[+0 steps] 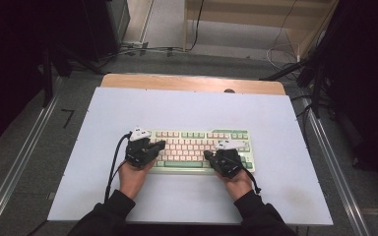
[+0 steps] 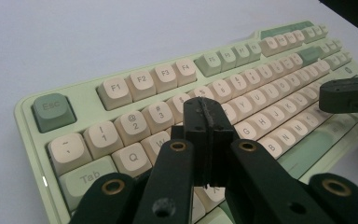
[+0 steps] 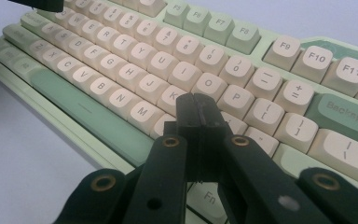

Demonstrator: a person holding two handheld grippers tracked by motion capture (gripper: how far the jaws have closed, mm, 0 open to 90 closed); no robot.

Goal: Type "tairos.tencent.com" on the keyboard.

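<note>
**Closed jaws poised over the keys**

Nearest the bottom of the high view, two sleeved forearms come in, each hand holding a hand-held gripper. The left hand-held gripper [image 1: 158, 145] sits over the left part of the keyboard [image 1: 197, 150], jaws pressed together with nothing between them — in its own view the tip [image 2: 209, 122] hangs above the keys near W and E. The right hand-held gripper [image 1: 208, 155] is likewise closed and empty, its tip [image 3: 198, 112] over the K–L area. The keyboard lies at the centre of the pale desk [image 1: 187, 110]. The work looks like key pressing with the closed tips; next would be a short, straight dip onto one key without clipping its neighbours.
</note>
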